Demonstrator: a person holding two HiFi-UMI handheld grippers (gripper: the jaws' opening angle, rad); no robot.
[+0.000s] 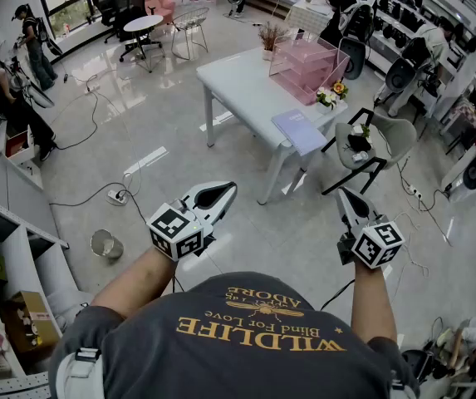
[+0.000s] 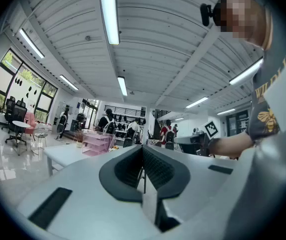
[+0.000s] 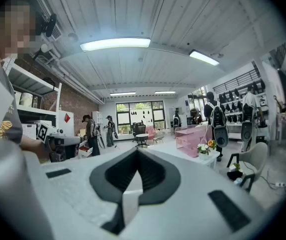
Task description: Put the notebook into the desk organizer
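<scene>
A lavender notebook (image 1: 298,131) lies flat at the near corner of a white table (image 1: 238,86). Behind it on the same table stands the pink see-through desk organizer (image 1: 308,69), also visible as the organizer (image 2: 99,143) and the organizer (image 3: 195,136). My left gripper (image 1: 225,191) and right gripper (image 1: 343,194) hover over the floor close to the person's body, well short of the table. Both are shut with nothing between their jaws. In the gripper views the left gripper (image 2: 143,150) and right gripper (image 3: 137,153) have their pads meeting at the tip.
A small flower pot (image 1: 331,96) stands between notebook and organizer, and a dried plant (image 1: 268,40) at the table's far edge. A grey chair (image 1: 370,144) stands right of the table. Cables and a power strip (image 1: 118,195) cross the floor; a bin (image 1: 105,243) and shelves sit left.
</scene>
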